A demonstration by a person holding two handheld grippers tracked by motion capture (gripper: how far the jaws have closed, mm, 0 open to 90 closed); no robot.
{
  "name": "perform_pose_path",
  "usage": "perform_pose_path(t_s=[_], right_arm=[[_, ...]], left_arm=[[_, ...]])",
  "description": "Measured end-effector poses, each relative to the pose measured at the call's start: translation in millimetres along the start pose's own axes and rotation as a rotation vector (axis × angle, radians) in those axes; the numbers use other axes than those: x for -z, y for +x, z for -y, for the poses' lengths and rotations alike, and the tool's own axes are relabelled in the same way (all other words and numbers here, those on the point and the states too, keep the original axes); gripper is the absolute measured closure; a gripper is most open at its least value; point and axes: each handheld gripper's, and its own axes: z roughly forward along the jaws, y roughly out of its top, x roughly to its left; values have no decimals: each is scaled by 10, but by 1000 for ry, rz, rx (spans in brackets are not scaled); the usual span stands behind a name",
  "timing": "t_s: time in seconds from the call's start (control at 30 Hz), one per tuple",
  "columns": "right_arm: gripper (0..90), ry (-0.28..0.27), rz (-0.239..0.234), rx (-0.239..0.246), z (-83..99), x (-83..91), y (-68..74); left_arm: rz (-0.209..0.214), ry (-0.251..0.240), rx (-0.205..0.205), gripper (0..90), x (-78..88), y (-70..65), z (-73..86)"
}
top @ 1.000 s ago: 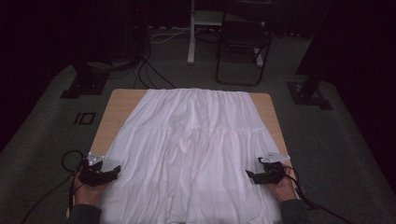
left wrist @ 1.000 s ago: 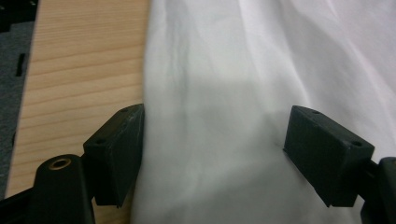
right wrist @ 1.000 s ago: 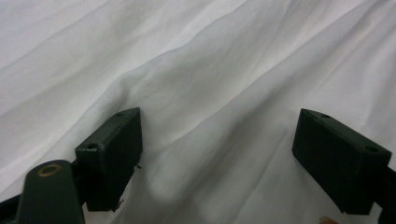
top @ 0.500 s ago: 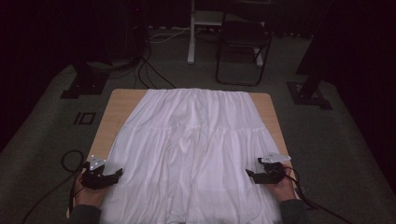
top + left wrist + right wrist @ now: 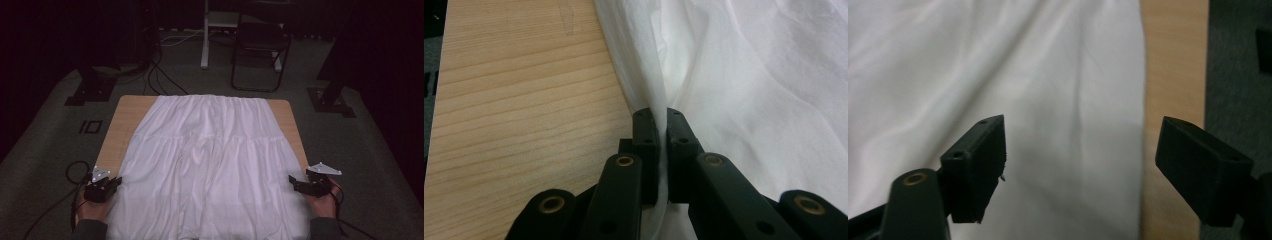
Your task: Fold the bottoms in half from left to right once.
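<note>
A big white cloth [image 5: 212, 165] lies flat over the wooden table [image 5: 127, 117]. The left gripper [image 5: 660, 117], at 8 o'clock in the high view, has just squeezed its jaws tight on the cloth's side edge. The right gripper [image 5: 1080, 150], at 4 o'clock, has wide open jaws over the other edge, holding nothing

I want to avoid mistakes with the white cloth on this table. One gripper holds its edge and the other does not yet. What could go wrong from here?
1. The left gripper has just closed on a thin fold at the edge of the white cloth; a pull might slip it free.
2. The right gripper is open, its jaws straddling the cloth's edge over the table. Lifting now with one side only would likely skew or bunch the cloth.
</note>
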Motion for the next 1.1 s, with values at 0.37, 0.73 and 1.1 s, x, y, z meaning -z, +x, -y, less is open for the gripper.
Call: perform_pose_path(t_s=[0.37, 0.73, 1.1], right_arm=[[135, 66, -27, 30, 73, -90, 77], [874, 74, 50, -14, 69, 35, -107], [873, 8, 119, -101, 107, 136, -335]], left_arm=[[8, 3, 7, 862, 0, 14, -2], [-24, 32, -37, 872, 5, -3, -39], [-141, -51, 70, 876, 219, 505, -149]])
